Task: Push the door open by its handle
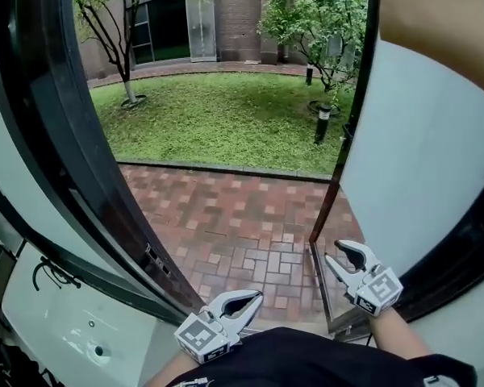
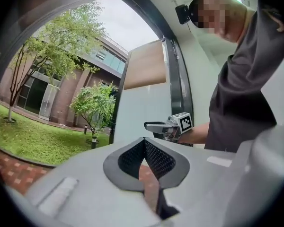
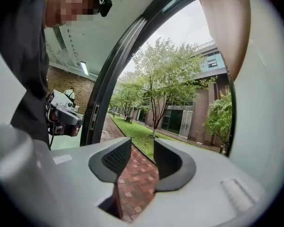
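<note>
the person's dark shirt (image 1: pixel 306 361) fills the bottom edge of the head view. at the left of that view the door (image 1: pixel 60 160), a dark frame round a white panel, stands swung wide into the room. a dark curved fitting (image 1: pixel 52 274) low on its panel is probably the handle, though it is too small to be sure. the left gripper (image 1: pixel 256 297), at bottom centre, has its tips together with nothing in them, and it touches no part of the door. to its right, the right gripper (image 1: pixel 333 252) is partly spread and empty, with only brick paving (image 1: pixel 242 216) showing between its pads. a second white door leaf (image 1: pixel 436 160) fills the right side. the doorway gives straight onto the paving and the lawn (image 1: pixel 226 119), so the push looks done and nothing of the task seems left.
</note>
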Motion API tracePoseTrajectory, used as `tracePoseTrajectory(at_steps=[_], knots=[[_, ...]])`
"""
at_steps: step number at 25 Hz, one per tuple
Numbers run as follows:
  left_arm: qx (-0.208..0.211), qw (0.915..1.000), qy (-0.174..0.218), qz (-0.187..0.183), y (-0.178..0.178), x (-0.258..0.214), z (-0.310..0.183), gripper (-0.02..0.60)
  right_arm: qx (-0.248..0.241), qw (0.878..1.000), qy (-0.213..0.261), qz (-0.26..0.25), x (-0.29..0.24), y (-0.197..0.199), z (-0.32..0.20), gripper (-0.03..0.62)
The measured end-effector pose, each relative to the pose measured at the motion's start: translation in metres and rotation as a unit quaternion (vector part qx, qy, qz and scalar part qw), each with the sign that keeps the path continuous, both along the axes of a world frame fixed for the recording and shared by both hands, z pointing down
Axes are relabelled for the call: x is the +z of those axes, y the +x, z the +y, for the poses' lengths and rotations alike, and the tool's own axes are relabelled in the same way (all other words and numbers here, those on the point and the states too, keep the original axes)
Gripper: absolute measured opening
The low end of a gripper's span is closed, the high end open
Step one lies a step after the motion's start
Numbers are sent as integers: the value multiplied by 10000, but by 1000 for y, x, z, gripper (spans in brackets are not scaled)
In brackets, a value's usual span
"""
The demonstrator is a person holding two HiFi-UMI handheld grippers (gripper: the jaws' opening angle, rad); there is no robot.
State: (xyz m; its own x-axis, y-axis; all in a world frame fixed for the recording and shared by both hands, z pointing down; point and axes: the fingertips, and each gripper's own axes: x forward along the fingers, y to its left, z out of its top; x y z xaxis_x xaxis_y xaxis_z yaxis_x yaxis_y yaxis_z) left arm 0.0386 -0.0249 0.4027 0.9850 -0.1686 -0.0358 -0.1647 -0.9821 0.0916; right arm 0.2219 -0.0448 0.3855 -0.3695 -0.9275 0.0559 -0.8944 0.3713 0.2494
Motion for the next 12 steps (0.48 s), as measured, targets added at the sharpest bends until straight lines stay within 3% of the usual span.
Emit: tracePoseTrajectory(at_steps=[7,12], knots=[[122,9997,-126,-167,57,-3,40,-2,-53,9996,-202,171,16,37,68,149],[101,9997,-39,-214,86,-6,73,-2,-212,9993,-292,-101,28,72,96,149]])
